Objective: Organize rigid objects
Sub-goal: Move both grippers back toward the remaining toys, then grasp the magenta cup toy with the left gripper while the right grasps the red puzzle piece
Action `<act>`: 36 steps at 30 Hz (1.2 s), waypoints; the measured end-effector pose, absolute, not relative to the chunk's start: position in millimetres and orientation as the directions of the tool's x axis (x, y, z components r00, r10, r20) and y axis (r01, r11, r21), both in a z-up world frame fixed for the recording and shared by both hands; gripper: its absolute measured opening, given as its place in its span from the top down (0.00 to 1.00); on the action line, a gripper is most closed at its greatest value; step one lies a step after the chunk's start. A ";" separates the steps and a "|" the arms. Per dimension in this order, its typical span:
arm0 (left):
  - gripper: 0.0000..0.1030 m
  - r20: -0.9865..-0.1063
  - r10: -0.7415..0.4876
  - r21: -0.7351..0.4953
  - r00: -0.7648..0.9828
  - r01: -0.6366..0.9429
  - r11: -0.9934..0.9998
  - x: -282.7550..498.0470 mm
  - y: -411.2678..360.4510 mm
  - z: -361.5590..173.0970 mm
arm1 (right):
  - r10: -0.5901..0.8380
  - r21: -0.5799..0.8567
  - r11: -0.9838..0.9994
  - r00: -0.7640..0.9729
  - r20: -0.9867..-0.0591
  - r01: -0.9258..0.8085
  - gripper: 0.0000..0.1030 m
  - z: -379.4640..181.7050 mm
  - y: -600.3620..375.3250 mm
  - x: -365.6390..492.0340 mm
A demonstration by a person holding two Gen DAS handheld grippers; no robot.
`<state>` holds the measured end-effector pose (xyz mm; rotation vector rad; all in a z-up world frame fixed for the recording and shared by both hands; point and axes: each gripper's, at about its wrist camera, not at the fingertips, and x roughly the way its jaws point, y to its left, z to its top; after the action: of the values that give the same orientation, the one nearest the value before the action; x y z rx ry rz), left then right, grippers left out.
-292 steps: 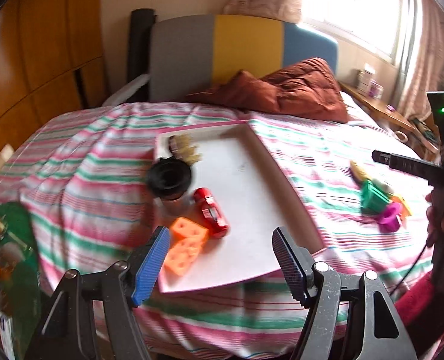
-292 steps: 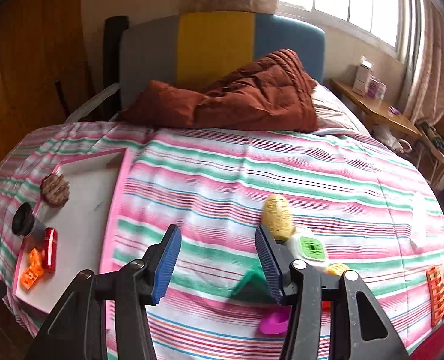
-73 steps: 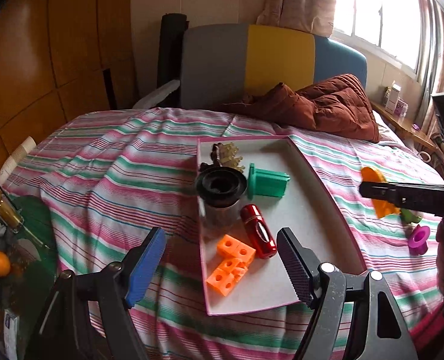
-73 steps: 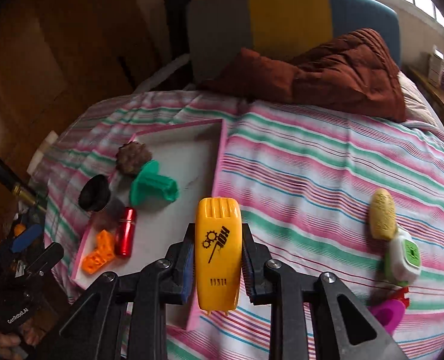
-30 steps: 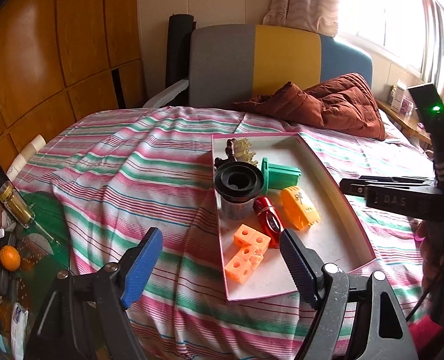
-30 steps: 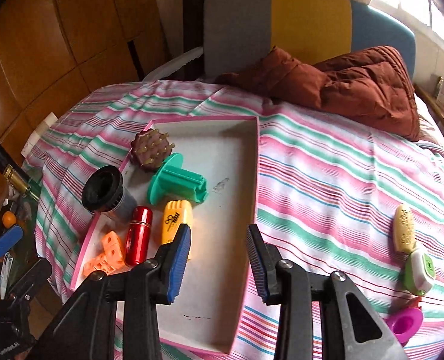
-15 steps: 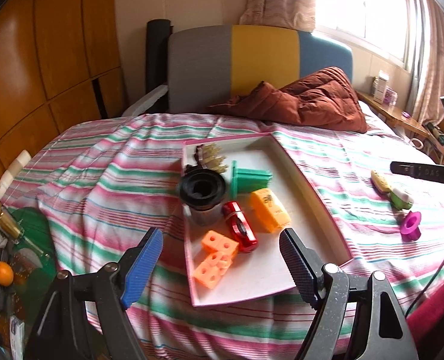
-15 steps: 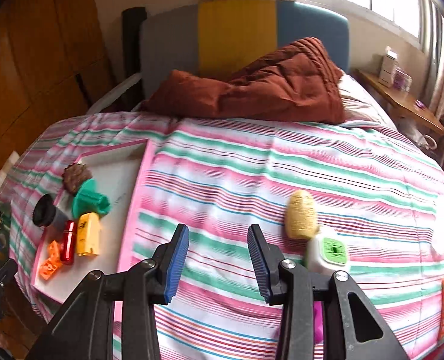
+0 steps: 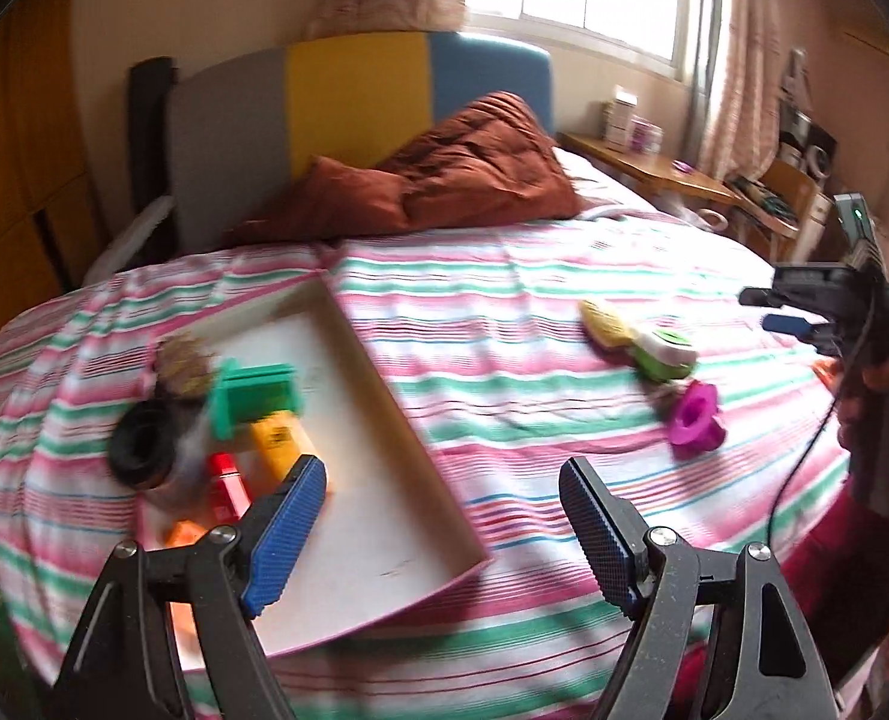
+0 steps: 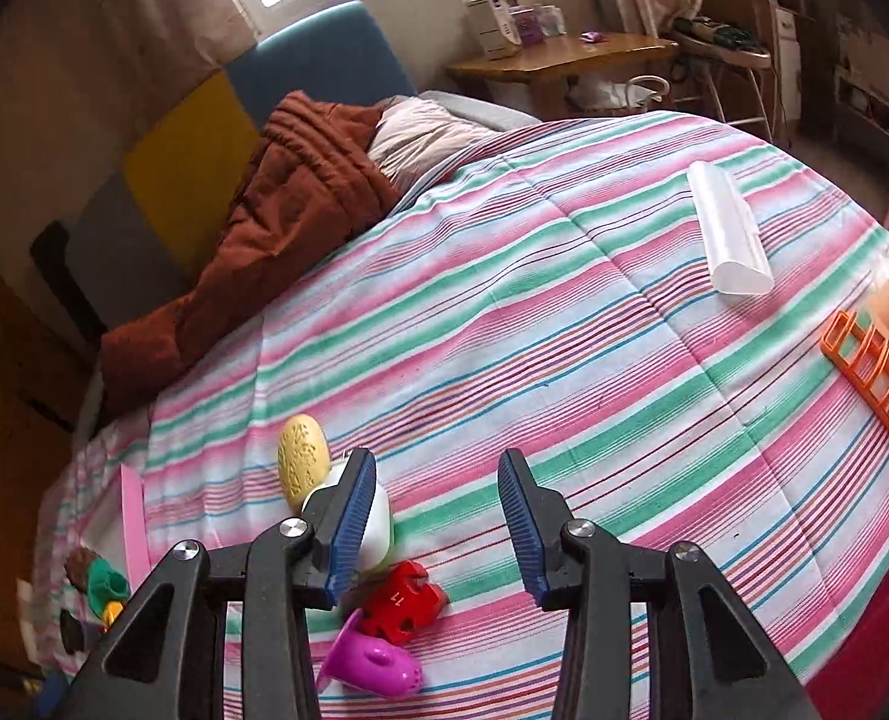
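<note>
While nothing is held: both tools are carried empty above the striped bedspread (image 10: pixel 564 312)
Right gripper (image 10: pixel 438 516): jaws are seen parted with only bedspread between them, having just been opening
Left gripper (image 9: pixel 444 528): jaws are held wide apart over the near corner of the tray (image 9: pixel 420 456), nothing clamped
Loose pieces: the yellow oval piece (image 10: pixel 303 459), white and green piece (image 10: pixel 372 525), red puzzle-shaped piece (image 10: pixel 405 600) and magenta funnel-shaped piece (image 10: pixel 372 663) are clustered just left of the right gripper, well apart from the tray
Tray contents: several toys are already gathered at its left end, blurred in the left view
Handling: small hard plastic is judged light and stiff, unlikely to be crushed, but smooth enough to slip
Grip advice: the yellow oval is best taken across its narrow width; the funnel by its neck
Surface: soft bedding may let pieces tip when pressed
</note>
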<state>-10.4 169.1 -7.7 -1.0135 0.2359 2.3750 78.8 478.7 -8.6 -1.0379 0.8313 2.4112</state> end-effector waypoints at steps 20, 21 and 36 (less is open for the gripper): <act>0.23 -0.787 0.545 -0.035 -0.288 -0.862 -0.506 10.6 343.7 -56.5 | 0.019 0.502 -0.678 -0.696 -0.718 -0.537 0.58 -13.5 494.1 88.5; 0.23 -0.790 0.544 -0.028 -0.284 -0.869 -0.494 12.3 350.1 -58.4 | 0.018 0.504 -0.675 -0.695 -0.719 -0.539 0.58 -13.9 494.7 88.3; 0.53 -0.783 0.537 -0.024 -0.313 -0.848 -0.529 10.6 342.9 -78.3 | -0.029 0.510 -0.663 -0.662 -0.749 -0.548 0.58 -25.4 496.6 77.8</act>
<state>10.6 342.9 -78.3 -0.9576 0.5010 1.9482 77.8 496.6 -25.4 -1.0879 1.0861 2.3730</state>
